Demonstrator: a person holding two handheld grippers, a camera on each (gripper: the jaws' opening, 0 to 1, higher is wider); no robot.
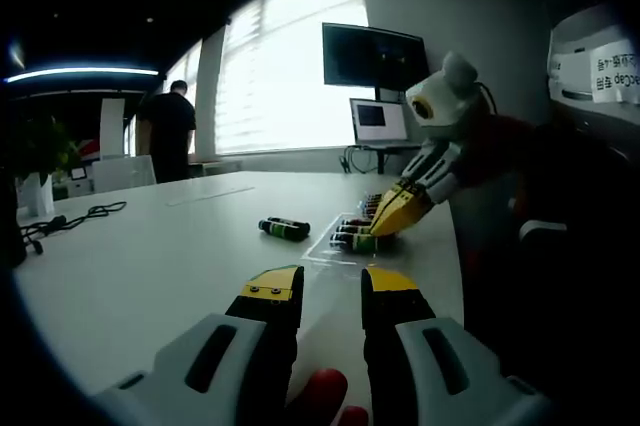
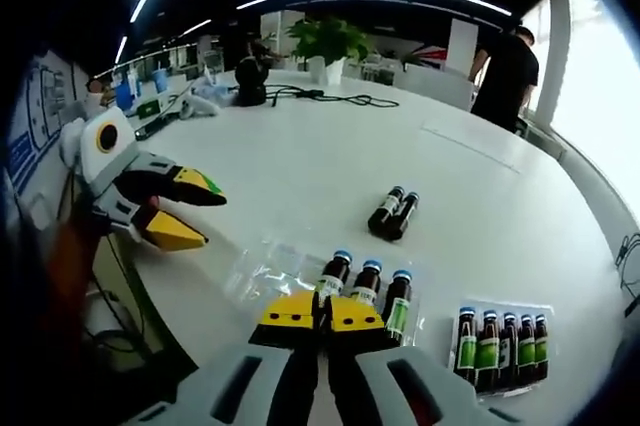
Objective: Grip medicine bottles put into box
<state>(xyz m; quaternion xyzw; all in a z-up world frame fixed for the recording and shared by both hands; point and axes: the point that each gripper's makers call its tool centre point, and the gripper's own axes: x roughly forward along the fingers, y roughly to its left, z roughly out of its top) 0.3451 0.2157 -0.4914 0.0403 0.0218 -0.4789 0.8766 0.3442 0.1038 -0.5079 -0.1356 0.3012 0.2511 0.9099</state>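
Observation:
Three dark medicine bottles (image 2: 365, 291) with blue caps lie side by side in a clear plastic box (image 2: 262, 273). My right gripper (image 2: 322, 308) is shut, its yellow tips right at the base of the leftmost bottle; I cannot tell if they touch. Seen in the left gripper view, the right gripper (image 1: 398, 214) leans over the box (image 1: 322, 249) and its bottles (image 1: 357, 239). Two loose bottles (image 2: 393, 214) lie together farther out on the white table (image 2: 300, 156), also the loose bottles (image 1: 285, 229). My left gripper (image 1: 331, 284) stands open over the table, and the left gripper (image 2: 190, 212) is open to the box's left.
A second clear box (image 2: 500, 346) holds several bottles at the right. A person (image 2: 505, 66) stands at the far side near the windows. A plant (image 2: 325, 41) and black cables (image 2: 330, 98) lie at the back. A monitor (image 1: 372, 54) and laptop (image 1: 378, 121) stand beyond the table.

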